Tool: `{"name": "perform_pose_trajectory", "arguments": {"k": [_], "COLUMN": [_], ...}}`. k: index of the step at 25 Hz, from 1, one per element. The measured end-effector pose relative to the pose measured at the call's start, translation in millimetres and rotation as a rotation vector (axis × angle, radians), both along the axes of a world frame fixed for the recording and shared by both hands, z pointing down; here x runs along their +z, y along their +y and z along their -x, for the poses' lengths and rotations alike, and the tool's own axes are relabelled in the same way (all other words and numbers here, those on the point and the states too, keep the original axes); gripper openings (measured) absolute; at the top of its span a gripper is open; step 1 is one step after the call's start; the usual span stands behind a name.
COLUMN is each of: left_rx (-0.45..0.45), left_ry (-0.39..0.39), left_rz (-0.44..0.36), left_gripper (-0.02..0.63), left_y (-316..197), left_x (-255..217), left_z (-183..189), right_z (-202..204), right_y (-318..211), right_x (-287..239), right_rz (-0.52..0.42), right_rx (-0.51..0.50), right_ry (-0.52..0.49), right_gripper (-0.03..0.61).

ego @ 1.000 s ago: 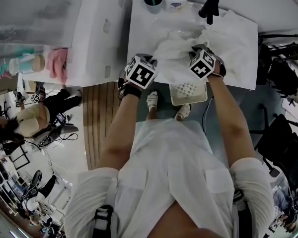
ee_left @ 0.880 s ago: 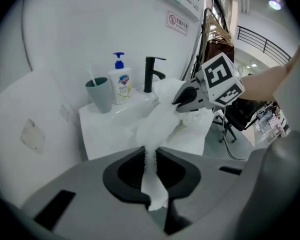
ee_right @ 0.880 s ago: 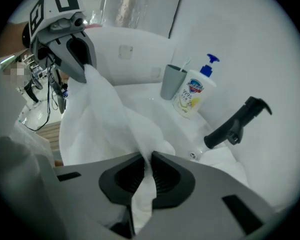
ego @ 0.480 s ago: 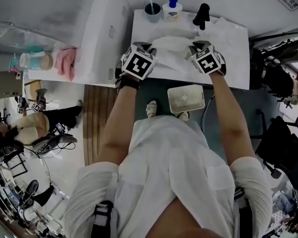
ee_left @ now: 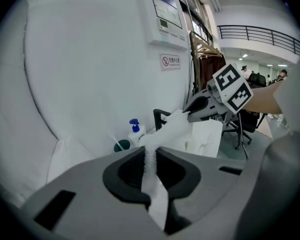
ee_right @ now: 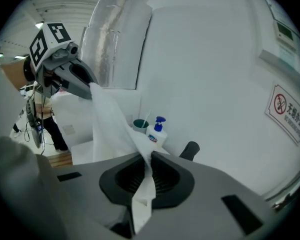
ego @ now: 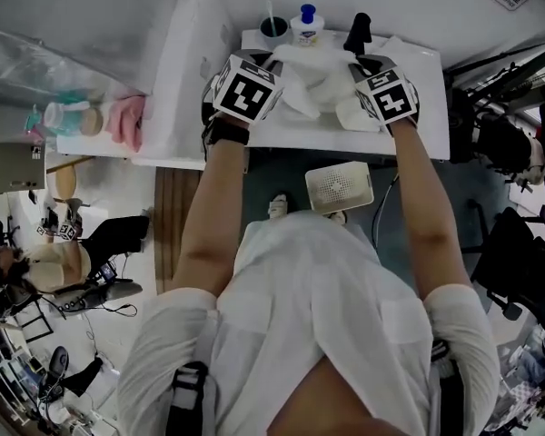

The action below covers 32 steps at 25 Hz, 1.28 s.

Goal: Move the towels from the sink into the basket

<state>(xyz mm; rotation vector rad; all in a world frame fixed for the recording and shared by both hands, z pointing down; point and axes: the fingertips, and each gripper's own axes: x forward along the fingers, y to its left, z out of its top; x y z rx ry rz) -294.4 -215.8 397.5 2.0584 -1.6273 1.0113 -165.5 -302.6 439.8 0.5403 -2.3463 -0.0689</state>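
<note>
Towel (ego: 311,87) runs crosswise, left to right (ends pinched).

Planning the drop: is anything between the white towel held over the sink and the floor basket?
Nothing visible. The white cloth towel, clamped in the left gripper and right gripper, need only clear the counter's front edge to reach the white perforated basket.

Mock washroom corner inside an office hall: soap bottle (ego: 306,25), faucet (ego: 358,33), swivel chairs (ego: 525,243), balcony railing (ee_left: 260,34).
</note>
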Motion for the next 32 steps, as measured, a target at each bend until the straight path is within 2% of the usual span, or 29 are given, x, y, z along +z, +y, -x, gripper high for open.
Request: {"name": "perform_pose_trajectory", "arguments": {"k": [7,11,18,26,32], "left_rx": [0.028,0.042,0.104,0.147,0.189], "left_ry": [-0.012,-0.012,-0.008,0.040,0.081], "left_rz": [-0.057,-0.134,-0.271,-0.348,-0.415], "left_gripper": [0.049,0.049,0.049,0.049,0.049], "left_y": [-0.1,-6.4,-3.4,20.5,51.6], "left_x": [-34.8,-63.6,-108.7,-126.0,-152.5], "left_z": [6.4,11.1,8.1,-26.8,-86.2], "right_z": [2.4,10.0,16.9,-12.2,-66.8], "right_y": [4.2,5.8,29.0,72.8,114.2], "right_x": [-52.9,-100.5,-160.3,-188.3,-218.6], "right_rz": [-0.032,-0.071,-0.164,-0.204,-0.251], "right_rx": [0.064,0.094,0.146,0.179,0.192], "right_ry": [-0.098,-0.206,-0.314,-0.403,-0.454], "right_gripper": [0.044,0.043,0.043,0.043,0.043]}}
